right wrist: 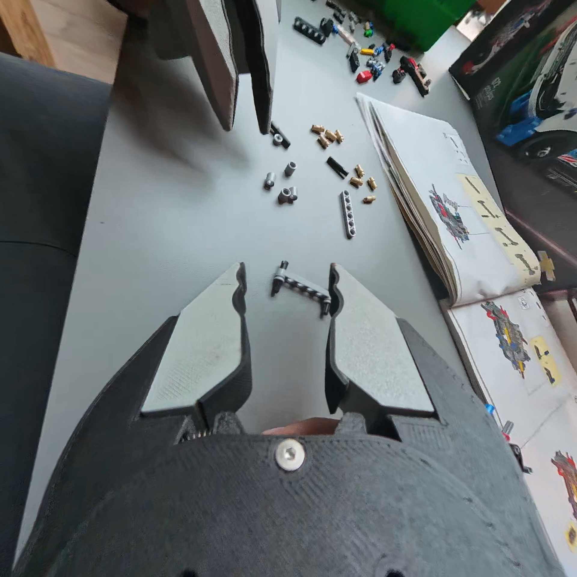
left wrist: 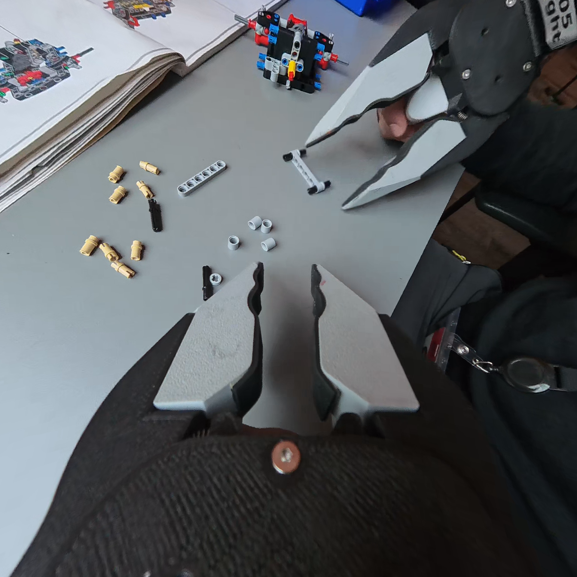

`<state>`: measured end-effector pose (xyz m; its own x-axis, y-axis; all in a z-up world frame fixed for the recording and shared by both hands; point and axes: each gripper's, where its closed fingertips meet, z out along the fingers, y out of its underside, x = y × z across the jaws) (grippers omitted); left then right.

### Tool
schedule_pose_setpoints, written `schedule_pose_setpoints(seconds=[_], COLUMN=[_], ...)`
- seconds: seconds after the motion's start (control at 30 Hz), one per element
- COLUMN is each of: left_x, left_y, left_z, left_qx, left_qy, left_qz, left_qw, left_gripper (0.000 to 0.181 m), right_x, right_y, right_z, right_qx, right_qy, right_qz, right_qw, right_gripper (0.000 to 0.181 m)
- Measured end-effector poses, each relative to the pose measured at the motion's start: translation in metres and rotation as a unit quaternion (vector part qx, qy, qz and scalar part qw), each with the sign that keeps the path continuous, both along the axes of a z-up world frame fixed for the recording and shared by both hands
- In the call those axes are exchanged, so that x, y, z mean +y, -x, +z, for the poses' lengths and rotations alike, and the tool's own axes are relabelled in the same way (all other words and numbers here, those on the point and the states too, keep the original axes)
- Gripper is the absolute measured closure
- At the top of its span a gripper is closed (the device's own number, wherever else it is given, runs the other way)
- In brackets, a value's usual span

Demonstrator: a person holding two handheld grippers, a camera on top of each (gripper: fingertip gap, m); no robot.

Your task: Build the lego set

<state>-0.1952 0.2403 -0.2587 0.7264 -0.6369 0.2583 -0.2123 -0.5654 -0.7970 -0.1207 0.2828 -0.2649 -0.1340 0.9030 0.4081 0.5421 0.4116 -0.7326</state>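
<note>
A grey beam with black pins at both ends (left wrist: 306,171) (right wrist: 301,286) lies on the grey table. My right gripper (right wrist: 287,271) (left wrist: 324,175) is open around it, and one finger is touching or nearly touching one pinned end. My left gripper (left wrist: 286,268) is open and empty over the table, also seen in the right wrist view (right wrist: 246,126). A loose grey beam (left wrist: 201,178) (right wrist: 348,214), several tan pins (left wrist: 125,215), grey bushes (left wrist: 256,232) (right wrist: 282,184) and black pins (left wrist: 155,214) lie scattered. The partly built model (left wrist: 293,51) stands farther back.
The open instruction book (left wrist: 78,87) (right wrist: 468,218) lies along one side. A pile of loose parts (right wrist: 374,53), a green bin (right wrist: 415,18) and the set's box (right wrist: 524,81) are beyond it. The table edge (left wrist: 437,218) is near the person's lap. A blue bin (left wrist: 368,6) is behind the model. The grippers' ends are close to 10 cm from one another.
</note>
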Motion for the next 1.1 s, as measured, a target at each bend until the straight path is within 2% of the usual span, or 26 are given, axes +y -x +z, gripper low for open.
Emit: schedule_pose_setpoints(seconds=[0.17,0.3,0.83,1.1], left_x=[0.002,0.003,0.001,0.001], left_y=[0.004,0.006,-0.001,0.000], left_z=[0.007,0.009,0.005,0.009], left_qx=[-0.034,-0.045,-0.018,-0.047], left_qy=[-0.003,-0.004,-0.010,-0.005], left_qz=[0.013,0.019,0.008,0.006], left_qw=[0.999,0.999,1.000,0.999], left_gripper=[0.157,0.158,0.158,0.159], right_x=[0.025,0.042,0.043,0.045], right_y=[-0.010,-0.018,-0.015,-0.013], right_z=[0.035,0.050,0.048,0.047], right_qx=[0.111,0.160,0.154,0.153], right_qy=[0.070,0.107,0.081,0.080], right_qz=[-0.055,-0.087,-0.093,-0.095], right_qw=[0.990,0.977,0.980,0.980], right_gripper=[0.134,0.135,0.139,0.142])
